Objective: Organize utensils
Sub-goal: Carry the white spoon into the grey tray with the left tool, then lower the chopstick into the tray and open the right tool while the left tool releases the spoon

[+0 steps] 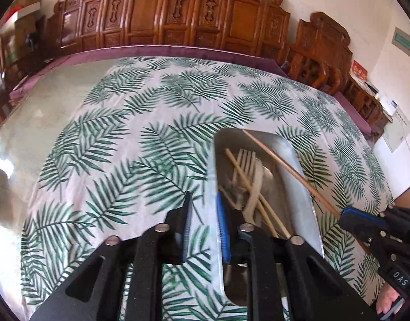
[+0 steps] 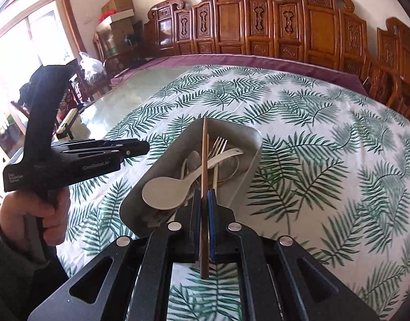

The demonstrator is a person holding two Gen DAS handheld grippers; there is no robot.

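Carved wooden chairs (image 2: 261,24) line the far edge of a desk (image 1: 156,123) spread with a fern-print cloth. On it sits a metal tray (image 2: 242,139), its long axis running from 6 toward 12 o'clock in the left wrist view. Inside lie a white rice paddle (image 2: 164,192), a fork (image 2: 218,144), spoons and 2 loose chopsticks (image 1: 242,171).

The right gripper (image 2: 205,195) has its jaws pinched narrow on 1 chopstick (image 2: 204,160), which points straight ahead at 12 o'clock, its tip over the tray's far rim. The stick already lies along the tray's length, so lowering it in looks like the likely next move; the paddle at 9 o'clock crowds the near end.

The left gripper (image 1: 203,214) hovers at the tray's near left rim, jaws slightly apart and holding nothing.
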